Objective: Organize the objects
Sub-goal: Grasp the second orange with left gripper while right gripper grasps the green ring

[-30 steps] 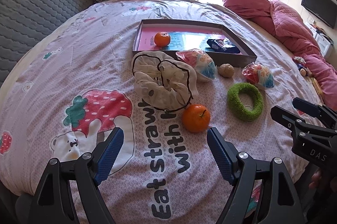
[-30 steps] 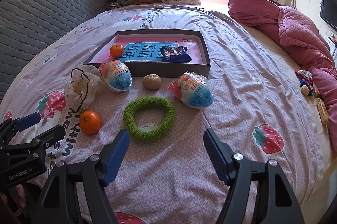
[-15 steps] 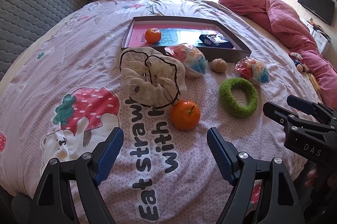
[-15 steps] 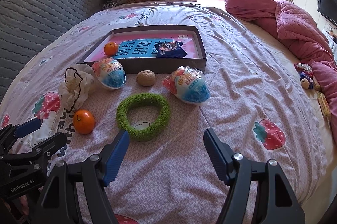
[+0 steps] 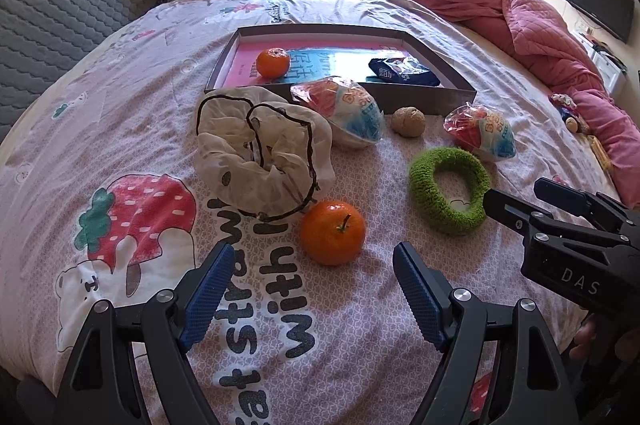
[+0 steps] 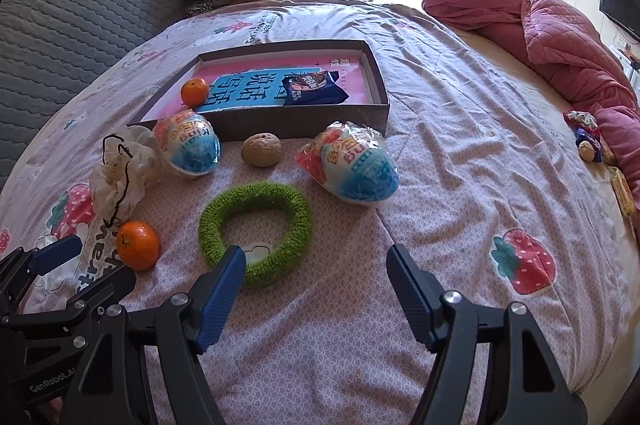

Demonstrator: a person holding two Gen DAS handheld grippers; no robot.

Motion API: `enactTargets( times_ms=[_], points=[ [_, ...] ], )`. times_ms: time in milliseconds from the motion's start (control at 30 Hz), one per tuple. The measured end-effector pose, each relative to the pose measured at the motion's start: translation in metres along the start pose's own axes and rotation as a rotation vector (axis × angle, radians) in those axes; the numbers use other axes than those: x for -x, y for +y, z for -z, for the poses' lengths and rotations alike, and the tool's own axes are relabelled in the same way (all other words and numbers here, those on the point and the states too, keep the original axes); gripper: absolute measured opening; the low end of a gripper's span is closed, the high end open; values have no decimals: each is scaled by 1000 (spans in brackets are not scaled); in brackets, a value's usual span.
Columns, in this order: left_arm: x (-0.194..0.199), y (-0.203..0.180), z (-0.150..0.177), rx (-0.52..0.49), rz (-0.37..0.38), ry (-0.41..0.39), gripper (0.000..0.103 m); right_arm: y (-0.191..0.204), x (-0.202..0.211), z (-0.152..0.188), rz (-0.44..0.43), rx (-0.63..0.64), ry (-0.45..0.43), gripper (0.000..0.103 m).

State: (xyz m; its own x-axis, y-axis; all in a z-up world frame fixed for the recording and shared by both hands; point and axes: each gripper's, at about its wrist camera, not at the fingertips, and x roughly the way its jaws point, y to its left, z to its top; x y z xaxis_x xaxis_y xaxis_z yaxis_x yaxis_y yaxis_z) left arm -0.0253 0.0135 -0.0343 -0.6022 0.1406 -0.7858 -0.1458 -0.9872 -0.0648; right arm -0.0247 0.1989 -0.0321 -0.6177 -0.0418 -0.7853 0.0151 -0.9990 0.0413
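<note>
While both claws gape empty, tangerine and blue packet inside shallow box

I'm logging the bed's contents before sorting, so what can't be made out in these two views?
- Inside of the cream drawstring pouch: its own folds hide it in both views.
- Print on the dark snack packet in the box: too small to read.
- Small items by the pink quilt, right wrist view: too small and edge-warped.
- The person: only fingertips show, left wrist view; the right gripper covers the rest.
</note>
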Motion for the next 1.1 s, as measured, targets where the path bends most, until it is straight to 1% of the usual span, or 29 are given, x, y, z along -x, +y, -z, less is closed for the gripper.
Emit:
enactTargets(
  times_ms=[233,567,767,967,1100],
  points=[
    [-13,2,-6,18,-12,-4,82,-2,-13,-5,11,-26,13,72],
    [-30,8,-6,45,-26,12,82,-4,-26,-7,-6,-51,22,72],
    [-37,4,-7,43,-28,19,82,-5,-30,-6,-15,-57,24,72],
    [-43,1,-7,46,-35,10,81,-4,-36,-7,-21,-64,30,72],
    [-46,2,-7,52,-38,5,81,-1,-42,-6,-9,-65,32,72]
  ],
)
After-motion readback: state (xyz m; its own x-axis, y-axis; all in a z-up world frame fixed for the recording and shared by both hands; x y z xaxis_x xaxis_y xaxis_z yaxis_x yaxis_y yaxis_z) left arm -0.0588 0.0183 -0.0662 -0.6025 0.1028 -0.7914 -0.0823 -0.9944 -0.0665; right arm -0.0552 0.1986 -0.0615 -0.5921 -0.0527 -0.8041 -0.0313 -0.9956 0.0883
